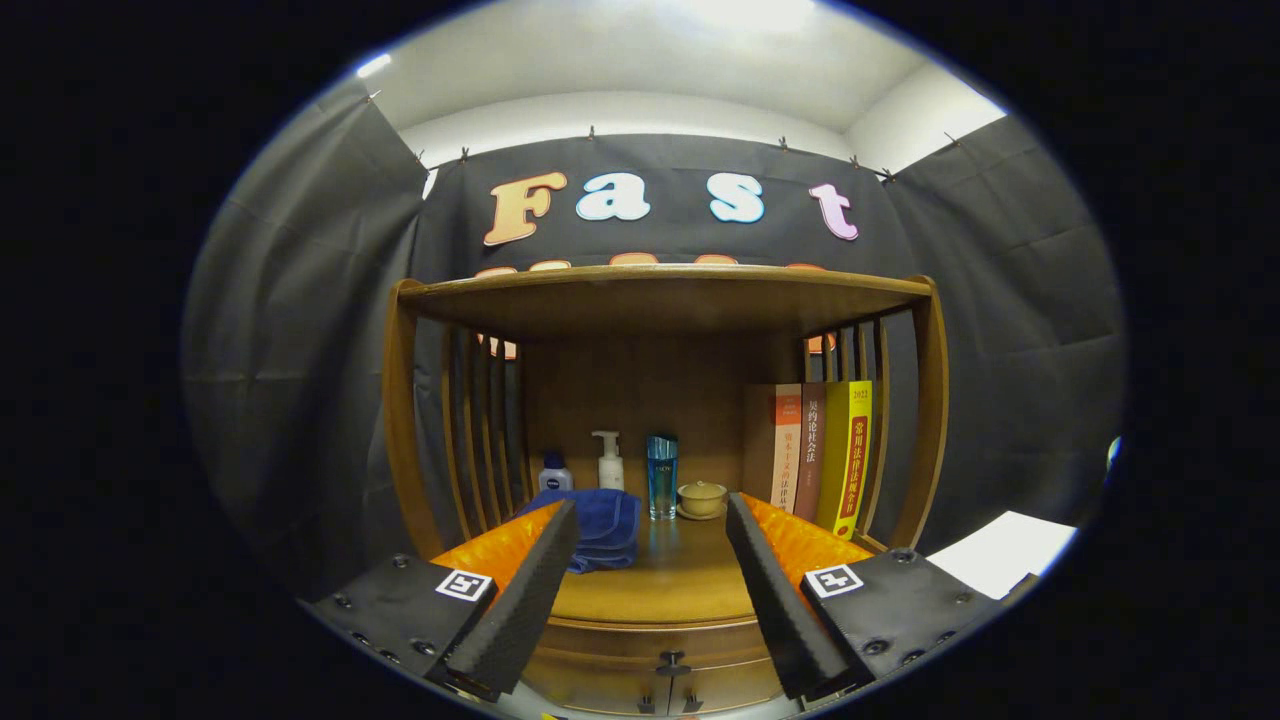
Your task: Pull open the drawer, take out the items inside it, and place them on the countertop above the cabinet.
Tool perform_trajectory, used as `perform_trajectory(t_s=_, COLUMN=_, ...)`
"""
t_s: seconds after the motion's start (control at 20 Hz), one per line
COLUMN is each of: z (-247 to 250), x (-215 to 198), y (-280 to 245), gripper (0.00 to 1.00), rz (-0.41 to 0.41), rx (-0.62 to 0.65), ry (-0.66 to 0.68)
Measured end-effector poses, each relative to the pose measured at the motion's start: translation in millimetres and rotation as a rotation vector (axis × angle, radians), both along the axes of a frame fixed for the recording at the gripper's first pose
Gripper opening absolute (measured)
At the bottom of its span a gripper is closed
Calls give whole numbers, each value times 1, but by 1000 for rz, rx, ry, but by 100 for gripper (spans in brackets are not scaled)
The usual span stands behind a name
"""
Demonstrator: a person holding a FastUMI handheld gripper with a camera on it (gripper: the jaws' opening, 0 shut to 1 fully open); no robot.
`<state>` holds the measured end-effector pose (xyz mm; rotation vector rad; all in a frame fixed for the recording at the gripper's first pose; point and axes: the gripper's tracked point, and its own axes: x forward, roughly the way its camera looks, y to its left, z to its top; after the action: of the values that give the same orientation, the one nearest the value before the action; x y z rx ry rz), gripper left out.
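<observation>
Gripper (650, 575) hovers in front of wooden cabinet, jaws spread wide, holding nothing. Drawer (655, 640) closed — small dark knob (672, 660) sits low between jaws, below surface (660, 585) edge; judged next move: dip down and forward to knob. Drawer front runs crosswise to jaws. On polished wood surface: folded blue towel (600, 528), bottles, glossy book spines.

On the counter (680, 590) stand three bottles (609, 462), one small lidded bowl (702, 497), one folded blue towel (605, 525) and three upright books (812, 455). Two fingers (520, 590) stand spread apart, holding nothing.
</observation>
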<state>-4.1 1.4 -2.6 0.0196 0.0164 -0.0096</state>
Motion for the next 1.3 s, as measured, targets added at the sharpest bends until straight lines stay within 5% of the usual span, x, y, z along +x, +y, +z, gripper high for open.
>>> perform_trajectory(t_s=0.55, z=-49, x=-12, y=-1, gripper=98, rz=-15, rx=10, ry=43)
perform_trajectory(t_s=1.3, z=-264, x=-17, y=-3, gripper=98, rz=-20, rx=-39, ry=259)
